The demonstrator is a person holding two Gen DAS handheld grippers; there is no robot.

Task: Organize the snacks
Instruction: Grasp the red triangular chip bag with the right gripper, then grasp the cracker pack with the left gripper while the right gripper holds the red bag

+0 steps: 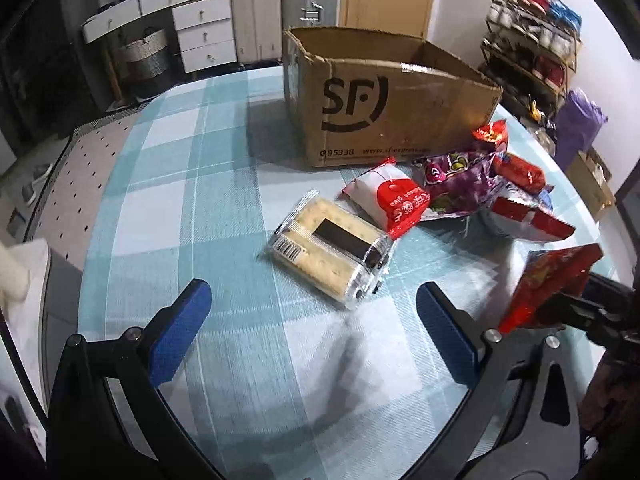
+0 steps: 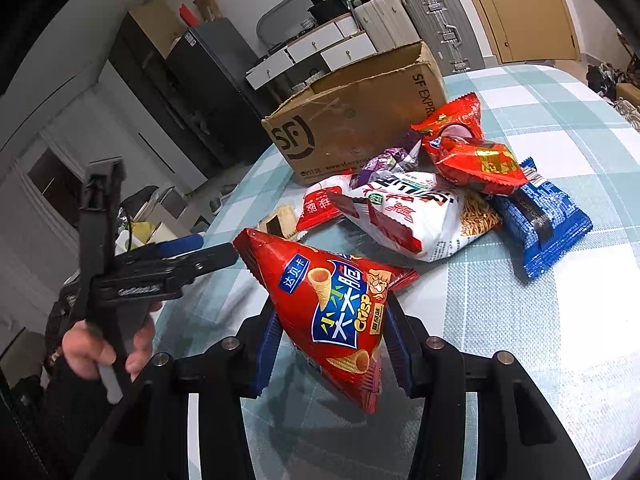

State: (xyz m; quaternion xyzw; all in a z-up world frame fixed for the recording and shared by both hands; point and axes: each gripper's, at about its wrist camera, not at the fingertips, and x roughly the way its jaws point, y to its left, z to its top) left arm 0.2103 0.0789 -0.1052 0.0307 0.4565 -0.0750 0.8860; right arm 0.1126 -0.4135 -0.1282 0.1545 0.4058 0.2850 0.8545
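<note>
The right gripper [image 2: 334, 344] is clamping a red chip bag [image 2: 340, 304] above the checked tablecloth [image 2: 500, 320]. The left gripper [image 1: 312, 332] is hovering with its jaws wide apart and nothing between them, a cracker pack [image 1: 332, 252] at its twelve o'clock. The cardboard box [image 1: 384, 112] is standing beyond the snack pile [image 2: 432, 196], at the pile's eleven o'clock.

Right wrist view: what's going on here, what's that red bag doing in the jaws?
A person is sorting snacks with two handheld grippers. The right gripper is shut on a red cone-crisp bag, held above the checked tablecloth. The left gripper is open and empty, pointed at a clear-wrapped cracker pack. The other packets, among them a blue packet and a white noodle-snack bag, lie beside the SF cardboard box, not in it.
</note>
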